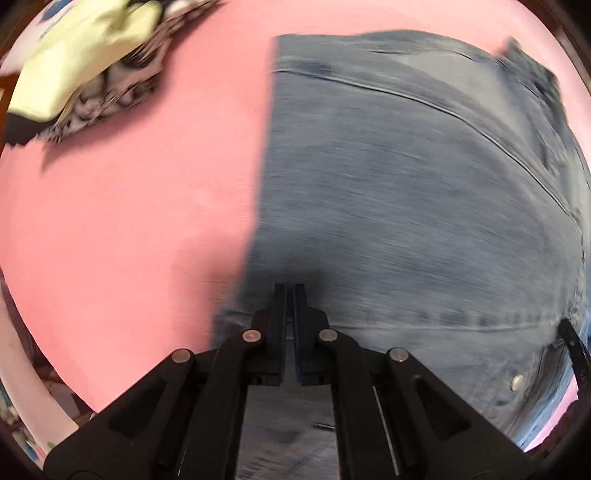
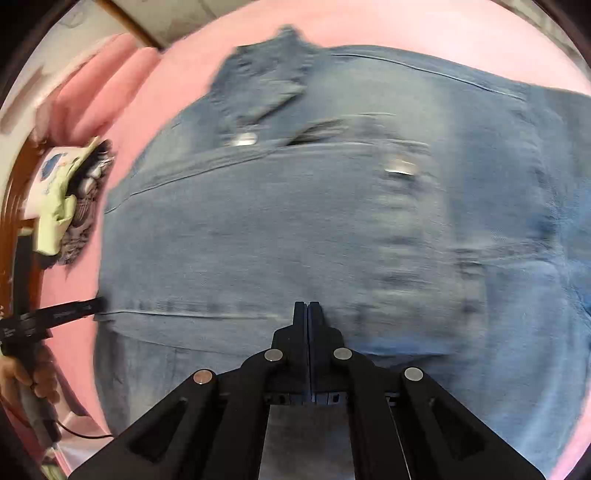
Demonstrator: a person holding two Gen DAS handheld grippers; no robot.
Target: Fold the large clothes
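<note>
A large blue denim shirt [image 1: 406, 192] lies on a pink bed sheet [image 1: 129, 221]; it fills most of the right wrist view [image 2: 295, 229], with snaps and a collar flap near the top. My left gripper [image 1: 290, 286] is shut on the shirt's near hem, close to its left edge. My right gripper [image 2: 307, 304] is shut on the near hem further right. The left gripper's finger shows at the left in the right wrist view [image 2: 74, 308]; the right gripper's finger shows at the far right in the left wrist view [image 1: 574, 349]. Both views are motion-blurred.
A pile of other clothes, pale yellow over a black-and-white print [image 1: 85, 70], lies at the far left of the bed, also seen in the right wrist view [image 2: 70, 206]. A wooden bed frame [image 2: 14, 206] runs along the left. The pink sheet [image 2: 443, 22] extends beyond the shirt.
</note>
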